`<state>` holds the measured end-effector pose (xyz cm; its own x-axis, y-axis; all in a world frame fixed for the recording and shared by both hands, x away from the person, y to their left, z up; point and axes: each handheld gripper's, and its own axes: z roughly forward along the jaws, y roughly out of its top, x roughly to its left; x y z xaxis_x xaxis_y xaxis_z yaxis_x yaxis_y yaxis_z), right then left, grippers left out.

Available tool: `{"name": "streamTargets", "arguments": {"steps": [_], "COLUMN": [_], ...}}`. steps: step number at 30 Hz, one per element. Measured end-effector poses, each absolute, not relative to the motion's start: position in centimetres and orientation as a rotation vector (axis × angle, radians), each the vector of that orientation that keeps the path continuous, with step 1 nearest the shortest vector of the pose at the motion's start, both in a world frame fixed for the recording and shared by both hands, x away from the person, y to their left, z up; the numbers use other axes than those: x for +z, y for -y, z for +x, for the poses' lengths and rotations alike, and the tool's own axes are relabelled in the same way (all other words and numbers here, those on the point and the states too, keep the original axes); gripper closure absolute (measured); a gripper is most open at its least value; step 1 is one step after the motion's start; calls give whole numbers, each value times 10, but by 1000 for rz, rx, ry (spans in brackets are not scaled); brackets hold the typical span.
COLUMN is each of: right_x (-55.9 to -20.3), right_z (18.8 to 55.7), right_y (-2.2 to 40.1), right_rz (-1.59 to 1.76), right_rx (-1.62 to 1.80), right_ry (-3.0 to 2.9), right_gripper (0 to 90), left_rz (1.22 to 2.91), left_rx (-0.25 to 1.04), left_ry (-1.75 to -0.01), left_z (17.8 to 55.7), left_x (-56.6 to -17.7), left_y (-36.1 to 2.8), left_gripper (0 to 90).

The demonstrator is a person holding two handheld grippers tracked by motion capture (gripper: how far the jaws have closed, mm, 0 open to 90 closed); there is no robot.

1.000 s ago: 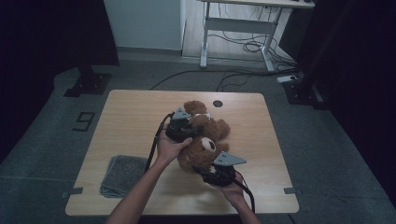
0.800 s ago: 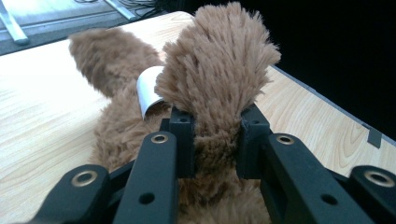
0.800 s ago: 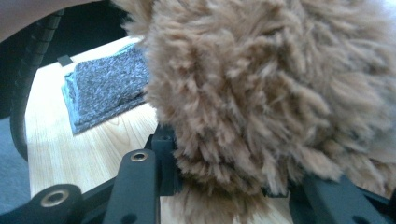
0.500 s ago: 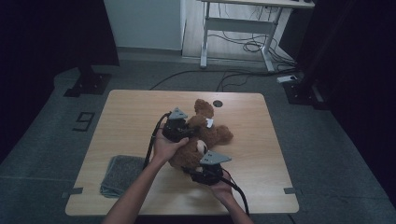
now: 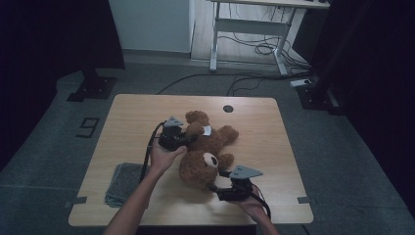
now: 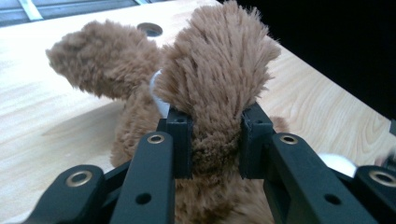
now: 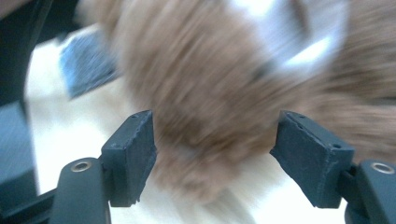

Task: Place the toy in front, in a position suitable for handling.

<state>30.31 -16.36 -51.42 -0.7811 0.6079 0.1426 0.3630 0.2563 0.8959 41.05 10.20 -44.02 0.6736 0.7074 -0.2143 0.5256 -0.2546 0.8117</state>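
A brown teddy bear [image 5: 208,149] lies on the wooden table [image 5: 284,147], its head with a white muzzle towards the near edge. My left gripper [image 5: 188,138] comes in from the bear's left and is shut on one furry limb [image 6: 219,74], its pads [image 6: 180,140] pressed into the fur. My right gripper [image 5: 219,180] sits by the head at the near side. Its jaws have just been opening and now stand wide; in the right gripper view [image 7: 217,149] blurred brown fur [image 7: 201,93] lies just ahead of the pads [image 7: 130,154], apart from them.
A folded grey cloth [image 5: 122,183] lies at the table's near left corner. A round cable hole [image 5: 228,108] sits near the far edge. Behind the table stand a desk frame [image 5: 244,29] and loose cables on the floor.
The right gripper has let go of the bear's head and drawn back towards the near edge. The bear has settled flat, and the left gripper has sunk slightly with the limb.
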Motion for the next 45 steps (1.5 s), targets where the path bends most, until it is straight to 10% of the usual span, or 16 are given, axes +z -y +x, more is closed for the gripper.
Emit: {"name": "streamTargets", "arguments": {"steps": [11, 24, 28, 45], "right_x": [-513, -537, -542, -467], "right_z": [395, 395, 399, 348], "right_y": [196, 185, 182, 214], "right_rz": [1197, 1197, 1180, 1053], "right_rx": [1335, 1283, 1279, 1750], "right_ry": [-2166, -2335, -2392, -1906], "right_gripper": [251, 254, 645, 757], "left_rz": [1918, 1875, 1873, 1784], "left_rx": [234, 211, 239, 290], "left_ry": [-955, -987, -985, -939], "left_z": [404, 406, 405, 416], "left_x": [-445, -452, -449, -413], "left_y": [-109, -118, -117, -91], "left_gripper": [702, 702, 705, 739]}}
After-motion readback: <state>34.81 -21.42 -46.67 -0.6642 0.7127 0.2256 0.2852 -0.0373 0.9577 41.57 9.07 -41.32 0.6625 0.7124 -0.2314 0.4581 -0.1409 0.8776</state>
